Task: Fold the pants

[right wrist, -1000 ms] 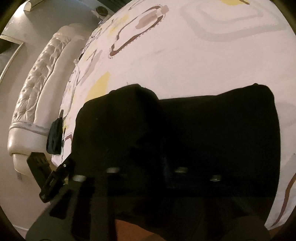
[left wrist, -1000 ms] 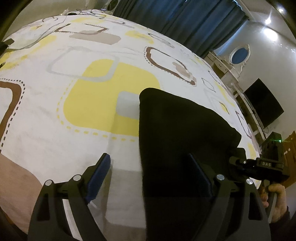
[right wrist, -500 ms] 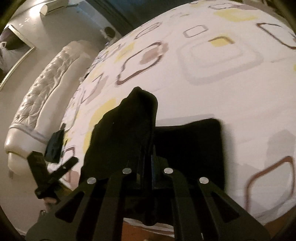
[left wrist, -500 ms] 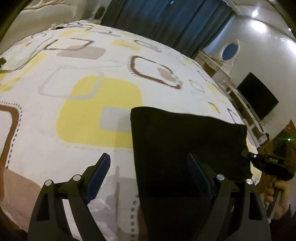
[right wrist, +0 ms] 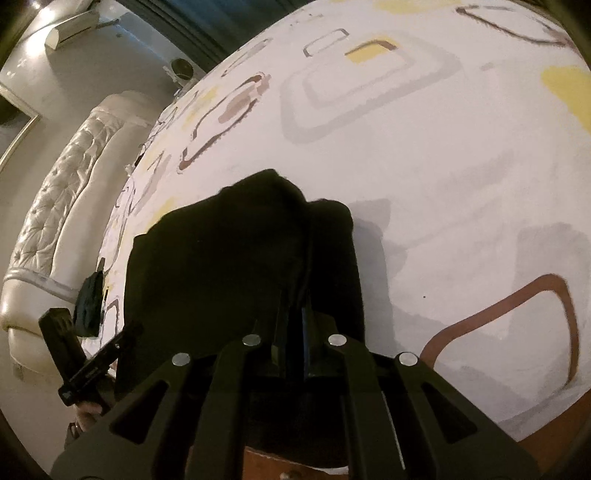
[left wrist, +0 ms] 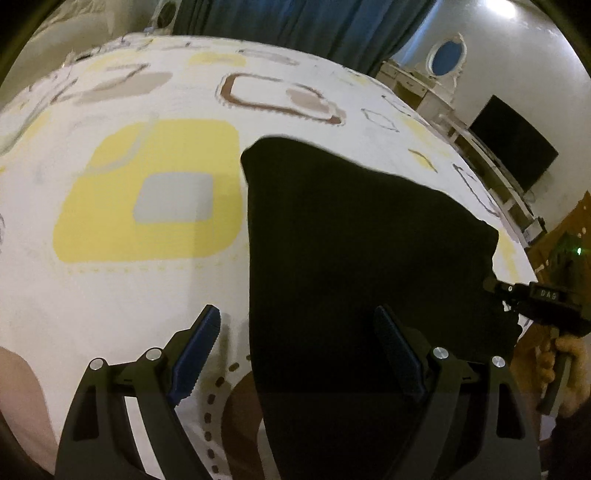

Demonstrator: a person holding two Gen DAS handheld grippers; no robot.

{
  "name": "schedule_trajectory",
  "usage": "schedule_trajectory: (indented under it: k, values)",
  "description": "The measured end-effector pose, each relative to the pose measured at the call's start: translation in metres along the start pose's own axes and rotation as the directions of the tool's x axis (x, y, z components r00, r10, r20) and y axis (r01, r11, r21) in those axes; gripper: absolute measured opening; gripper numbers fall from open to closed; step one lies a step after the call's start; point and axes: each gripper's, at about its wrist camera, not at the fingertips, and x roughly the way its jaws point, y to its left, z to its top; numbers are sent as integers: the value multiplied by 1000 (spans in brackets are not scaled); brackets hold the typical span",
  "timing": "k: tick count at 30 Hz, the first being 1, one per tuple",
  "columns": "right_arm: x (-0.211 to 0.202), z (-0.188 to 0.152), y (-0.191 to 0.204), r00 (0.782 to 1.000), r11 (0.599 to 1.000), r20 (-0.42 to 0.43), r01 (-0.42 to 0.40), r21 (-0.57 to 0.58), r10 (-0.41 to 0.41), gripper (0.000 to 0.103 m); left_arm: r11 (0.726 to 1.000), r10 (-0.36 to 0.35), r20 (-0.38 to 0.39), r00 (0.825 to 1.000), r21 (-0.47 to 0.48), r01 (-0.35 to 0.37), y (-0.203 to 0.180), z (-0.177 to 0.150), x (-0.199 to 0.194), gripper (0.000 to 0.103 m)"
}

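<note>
The black pants (left wrist: 354,251) lie folded into a dark slab on the patterned bed sheet (left wrist: 147,192). My left gripper (left wrist: 299,347) is open, its blue-padded fingers (left wrist: 195,343) straddling the near left edge of the pants, one finger over the sheet and one over the cloth. My right gripper (right wrist: 295,314) is shut on the near right edge of the pants (right wrist: 229,266) and holds that edge raised. It also shows at the right edge of the left wrist view (left wrist: 535,295).
The bed sheet (right wrist: 443,166) spreads wide beyond the pants. A tufted white headboard (right wrist: 55,206) and a small dark pouch (right wrist: 88,302) lie left in the right wrist view. A dresser and dark TV (left wrist: 513,144) stand past the bed, with blue curtains (left wrist: 295,26) behind.
My right gripper closed on the pants' edge and lifted it, bunching the cloth toward the left. The left gripper stayed open while its view shifted closer over the pants.
</note>
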Motion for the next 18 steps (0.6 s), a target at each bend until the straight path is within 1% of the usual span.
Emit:
schedule_trajectory:
  k: [1, 3, 4, 5, 6, 7, 8, 9, 10, 12, 13, 14, 15, 17, 18]
  values:
    - [1, -1, -1, 1000, 1000, 3, -14, 12, 14, 6, 1000, -5, -3, 1000, -24, 5, 3, -1, 3, 87]
    - [0, -1, -6, 999, 998, 5, -52, 33, 52, 9, 999, -16, -4, 1000, -43, 16, 5, -3, 4, 87]
    - [-2, -1, -8, 997, 996, 7, -80, 50, 79, 15, 999, -21, -4, 1000, -46, 20, 6, -3, 3, 87]
    - [-6, -2, -10, 993, 990, 14, -114, 76, 114, 19, 999, -27, -4, 1000, -47, 26, 7, -2, 1, 87]
    - [-12, -2, -13, 988, 984, 29, -151, 95, 149, 34, 998, -34, -3, 999, -48, 34, 8, -1, -2, 87]
    - [-20, -1, -15, 982, 977, 52, -188, 105, 183, 56, 998, -41, 6, 999, -46, 41, 11, 1, -9, 87]
    - [-25, 0, -16, 978, 974, 69, -202, 106, 195, 67, 998, -45, 16, 999, -44, 46, 12, 2, -13, 87]
    - [-33, 2, -17, 979, 977, 90, -189, 96, 180, 80, 998, -50, 30, 998, -40, 51, 16, 4, -18, 87]
    - [-36, 4, -18, 982, 982, 94, -174, 79, 167, 81, 998, -48, 44, 998, -39, 50, 22, 6, -24, 87]
    - [-36, 8, -23, 986, 985, 69, -157, 65, 153, 81, 997, -54, 65, 996, -52, 58, 37, 11, -32, 87]
    - [-33, 9, -27, 984, 982, 53, -172, 78, 168, 81, 996, -60, 70, 996, -68, 65, 44, 12, -35, 87]
    - [-26, 10, -31, 979, 974, 27, -205, 98, 203, 81, 993, -67, 70, 995, -92, 74, 52, 14, -35, 87]
    - [-21, 11, -35, 973, 966, 10, -229, 116, 229, 81, 986, -96, 56, 994, -130, 103, 61, 15, -33, 87]
    - [-8, 12, -40, 963, 953, -20, -263, 150, 269, 81, 972, -164, 1, 986, -172, 162, 70, 17, -22, 87]
    - [1, 12, -42, 954, 944, -45, -285, 166, 295, 81, 967, -185, -28, 982, -185, 177, 72, 17, -16, 87]
